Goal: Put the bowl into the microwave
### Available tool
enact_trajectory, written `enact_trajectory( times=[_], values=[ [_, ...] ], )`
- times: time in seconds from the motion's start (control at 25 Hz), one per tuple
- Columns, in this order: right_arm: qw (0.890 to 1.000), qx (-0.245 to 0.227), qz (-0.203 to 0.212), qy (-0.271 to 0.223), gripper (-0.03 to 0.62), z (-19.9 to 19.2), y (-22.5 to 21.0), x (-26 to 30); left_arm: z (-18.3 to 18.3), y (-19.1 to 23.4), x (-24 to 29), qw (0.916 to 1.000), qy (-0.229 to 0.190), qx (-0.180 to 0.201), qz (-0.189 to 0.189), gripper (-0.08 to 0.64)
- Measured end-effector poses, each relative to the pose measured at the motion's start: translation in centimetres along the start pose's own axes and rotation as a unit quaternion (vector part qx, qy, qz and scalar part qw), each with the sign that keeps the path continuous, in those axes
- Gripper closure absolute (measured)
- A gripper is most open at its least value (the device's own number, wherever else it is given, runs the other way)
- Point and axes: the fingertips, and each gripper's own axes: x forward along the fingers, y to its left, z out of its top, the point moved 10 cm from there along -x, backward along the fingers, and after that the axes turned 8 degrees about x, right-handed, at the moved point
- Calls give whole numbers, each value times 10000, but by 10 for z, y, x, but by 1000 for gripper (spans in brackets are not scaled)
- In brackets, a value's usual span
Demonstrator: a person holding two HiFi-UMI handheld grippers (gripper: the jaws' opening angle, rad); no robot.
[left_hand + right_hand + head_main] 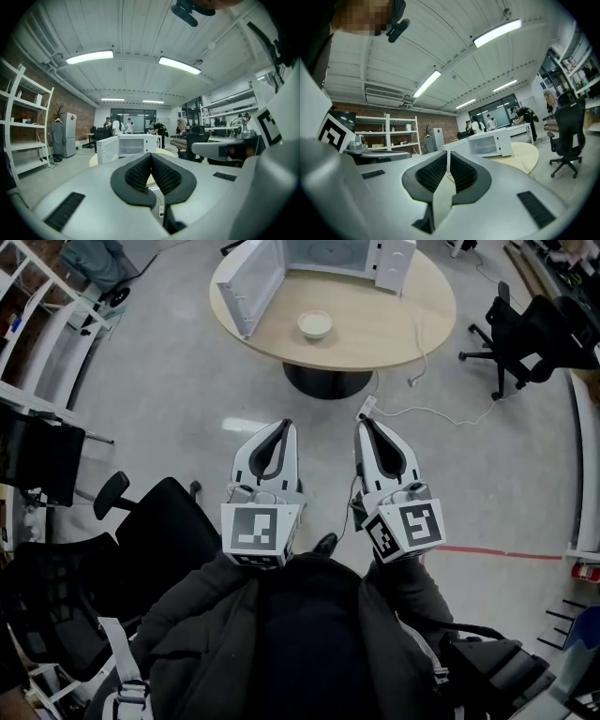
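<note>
- While I stand back from the round table (398, 329), both tools point level toward the top of the head view, with bare floor between them and the table's edge.
- My left gripper (283, 427) has its jaws pressed together and carries nothing; its own view shows the dark pads (140, 173) meeting at the tip.
- My right gripper (365, 426) is likewise closed and empty, pads touching at the tip in its own view.
- The bowl (315, 325) sits on the table at upper centre of the head view, well apart from both tools and untouched.
- It lies almost straight ahead, between the lines of the two grippers, a shade nearer the left one's line.
- The bowl is round, so I judge no axis matters, only the rim.
- The microwave (330, 257) stands just beyond the bowl at the top edge, its door (251, 285) swung open to the left and its cavity facing me.
- Either tool, I judge, must open before it can take the rim.
</note>
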Motion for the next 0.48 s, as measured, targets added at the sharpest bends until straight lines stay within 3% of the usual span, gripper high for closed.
enact_trajectory(
  times=[0.48],
  values=[
    [9979,-230,-284,529,582,-1,-20,140,-17,101,111,9986,-37,-509,-136,551]
  ],
)
